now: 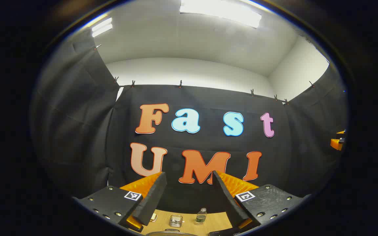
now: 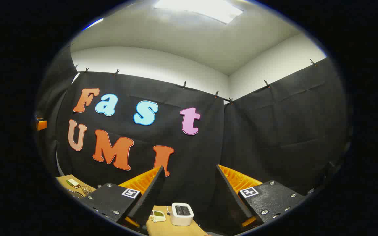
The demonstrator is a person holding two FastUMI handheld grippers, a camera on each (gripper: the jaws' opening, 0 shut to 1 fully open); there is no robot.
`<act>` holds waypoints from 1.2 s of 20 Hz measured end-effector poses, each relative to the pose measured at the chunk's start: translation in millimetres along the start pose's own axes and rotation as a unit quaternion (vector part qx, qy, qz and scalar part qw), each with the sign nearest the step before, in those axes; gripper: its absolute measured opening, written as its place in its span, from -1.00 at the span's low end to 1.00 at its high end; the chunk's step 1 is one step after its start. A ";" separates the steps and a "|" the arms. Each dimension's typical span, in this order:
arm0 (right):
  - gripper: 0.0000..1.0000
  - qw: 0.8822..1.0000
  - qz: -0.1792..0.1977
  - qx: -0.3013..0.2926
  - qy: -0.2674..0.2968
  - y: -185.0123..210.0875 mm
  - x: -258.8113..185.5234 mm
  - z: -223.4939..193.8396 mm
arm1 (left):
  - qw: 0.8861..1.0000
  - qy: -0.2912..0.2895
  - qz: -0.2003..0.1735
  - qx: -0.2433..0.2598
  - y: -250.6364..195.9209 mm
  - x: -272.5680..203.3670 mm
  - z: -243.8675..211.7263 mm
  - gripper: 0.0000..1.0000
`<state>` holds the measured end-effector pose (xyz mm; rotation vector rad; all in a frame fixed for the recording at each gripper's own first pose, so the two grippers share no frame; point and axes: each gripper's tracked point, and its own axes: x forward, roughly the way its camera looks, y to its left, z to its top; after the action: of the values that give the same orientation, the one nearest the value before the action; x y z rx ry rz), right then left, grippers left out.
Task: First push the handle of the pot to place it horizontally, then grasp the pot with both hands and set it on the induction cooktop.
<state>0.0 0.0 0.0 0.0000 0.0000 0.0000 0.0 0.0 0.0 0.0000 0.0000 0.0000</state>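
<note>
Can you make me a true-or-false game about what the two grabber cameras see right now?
1. The left gripper has its fingers spread apart with nothing between them. True.
2. A small bottle stands upright on the wooden table in the left gripper view. True.
3. The right gripper is squeezing the white box. False: its fingers are apart and the white box sits on the table beyond them, untouched.
4. The bottle is lying on its side. False: it stands upright.
5. A small clear container sits on the table beside the bottle, apart from it. True.
</note>
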 end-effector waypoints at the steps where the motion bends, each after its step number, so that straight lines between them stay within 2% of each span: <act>1: 0.89 1.000 0.003 0.002 -0.001 0.7 -0.3 -0.6 | 1.000 -0.001 -0.003 -0.002 -1.3 -1.1 0.8 0.75; 19: 0.89 1.000 0.014 0.006 0.004 -3.1 15.7 -22.6 | 1.000 0.002 0.022 0.014 6.2 -7.7 -6.4 0.75; 24: 0.89 1.000 0.018 0.008 0.007 8.3 21.5 -27.6 | 0.999 0.014 0.020 0.024 16.4 -10.1 -17.7 0.76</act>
<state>21.5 8.3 -27.6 0.0157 0.0148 0.0356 -10.1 16.4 -17.7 0.0479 0.0271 0.0396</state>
